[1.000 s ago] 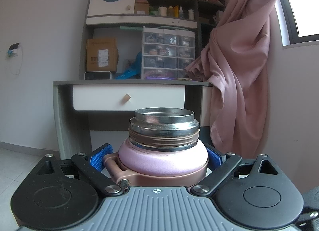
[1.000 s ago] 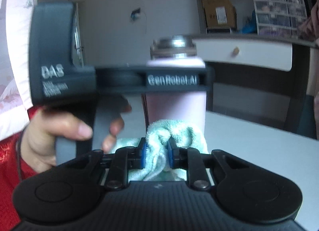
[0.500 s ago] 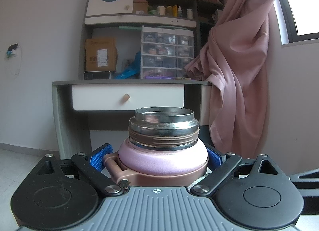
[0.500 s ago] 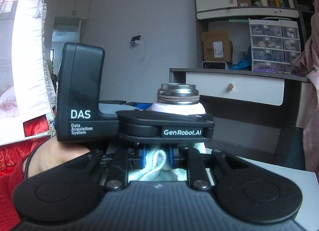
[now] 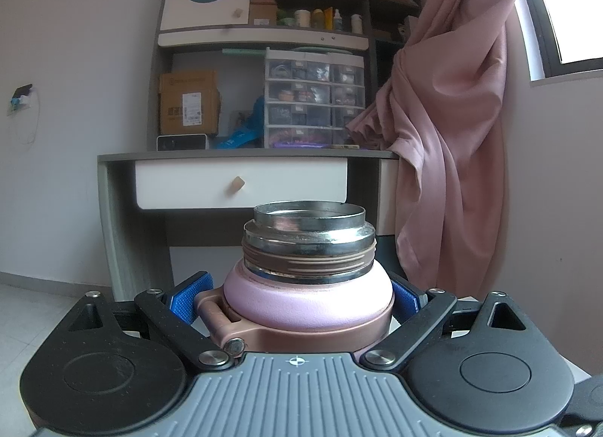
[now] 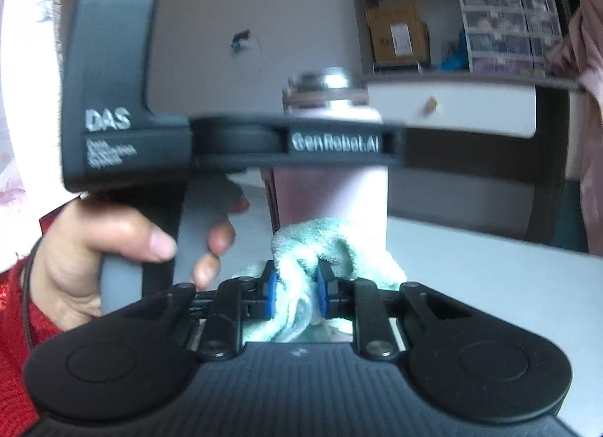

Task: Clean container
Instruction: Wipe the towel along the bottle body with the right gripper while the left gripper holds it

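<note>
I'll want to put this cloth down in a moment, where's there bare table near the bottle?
The white table looks bare to the right of the pink bottle, out toward the desk. Left of the bottle is crowded: the left gripper clamps it there, with the hand below. The cloth presses the bottle's front.

Right wrist view is motion-blurred. The flask [image 6: 331,188] is the landmark: the left gripper [image 6: 388,143] body crosses it, hiding the shoulder, and the towel [image 6: 316,260] covers its base. Drawer-unit contents behind the flask are too smeared to read. In the left view the flask [image 5: 309,294] body below the shoulder is hidden by the gripper.
</note>
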Motion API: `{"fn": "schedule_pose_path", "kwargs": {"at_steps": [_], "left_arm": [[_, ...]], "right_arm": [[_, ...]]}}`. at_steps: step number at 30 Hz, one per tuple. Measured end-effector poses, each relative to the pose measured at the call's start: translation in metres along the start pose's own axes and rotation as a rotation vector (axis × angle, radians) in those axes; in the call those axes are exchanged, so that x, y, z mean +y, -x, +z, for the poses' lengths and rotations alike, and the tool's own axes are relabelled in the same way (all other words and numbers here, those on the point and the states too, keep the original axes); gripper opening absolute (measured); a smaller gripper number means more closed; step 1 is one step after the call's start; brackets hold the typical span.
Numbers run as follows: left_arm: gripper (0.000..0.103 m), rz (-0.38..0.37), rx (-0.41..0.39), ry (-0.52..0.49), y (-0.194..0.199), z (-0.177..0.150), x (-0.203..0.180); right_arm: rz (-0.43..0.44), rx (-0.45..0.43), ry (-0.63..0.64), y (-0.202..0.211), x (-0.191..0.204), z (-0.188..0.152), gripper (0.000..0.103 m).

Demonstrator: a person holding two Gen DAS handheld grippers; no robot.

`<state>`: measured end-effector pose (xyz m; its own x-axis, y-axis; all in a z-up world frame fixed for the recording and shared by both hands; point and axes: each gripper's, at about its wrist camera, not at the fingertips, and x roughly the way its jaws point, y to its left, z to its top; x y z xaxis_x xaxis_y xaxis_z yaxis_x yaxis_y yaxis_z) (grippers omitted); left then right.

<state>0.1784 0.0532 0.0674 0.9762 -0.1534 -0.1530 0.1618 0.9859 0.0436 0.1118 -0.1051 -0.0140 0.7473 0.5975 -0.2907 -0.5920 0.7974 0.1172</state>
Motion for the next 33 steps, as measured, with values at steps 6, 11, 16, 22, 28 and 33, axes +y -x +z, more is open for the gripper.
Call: {"fn": "schedule_pose_path", "kwargs": {"at_steps": [6, 11, 16, 22, 28, 33], "left_arm": [[0.095, -0.001, 0.002, -0.004, -0.002, 0.003, 0.000], [0.095, -0.002, 0.003, -0.008, -0.003, 0.003, -0.001], [0.095, -0.003, 0.004, -0.011, -0.003, 0.002, -0.001], [0.095, -0.004, 0.003, -0.015, -0.001, 0.001, -0.002], [0.095, -0.005, 0.005, -0.010, -0.004, 0.000, -0.002], [0.095, -0.007, 0.001, -0.013, -0.002, -0.003, -0.003]], "right_arm": [[-0.003, 0.114, -0.042, -0.019, -0.002, -0.010, 0.021], [0.007, 0.169, -0.067, -0.031, -0.003, -0.015, 0.021], [0.008, 0.181, -0.072, -0.034, -0.003, -0.016, 0.021], [0.001, 0.101, -0.054, -0.021, 0.000, -0.006, 0.021], [-0.034, -0.002, -0.007, -0.006, 0.005, 0.011, 0.021], [-0.070, -0.084, 0.038, 0.007, 0.005, 0.028, 0.018]]}}
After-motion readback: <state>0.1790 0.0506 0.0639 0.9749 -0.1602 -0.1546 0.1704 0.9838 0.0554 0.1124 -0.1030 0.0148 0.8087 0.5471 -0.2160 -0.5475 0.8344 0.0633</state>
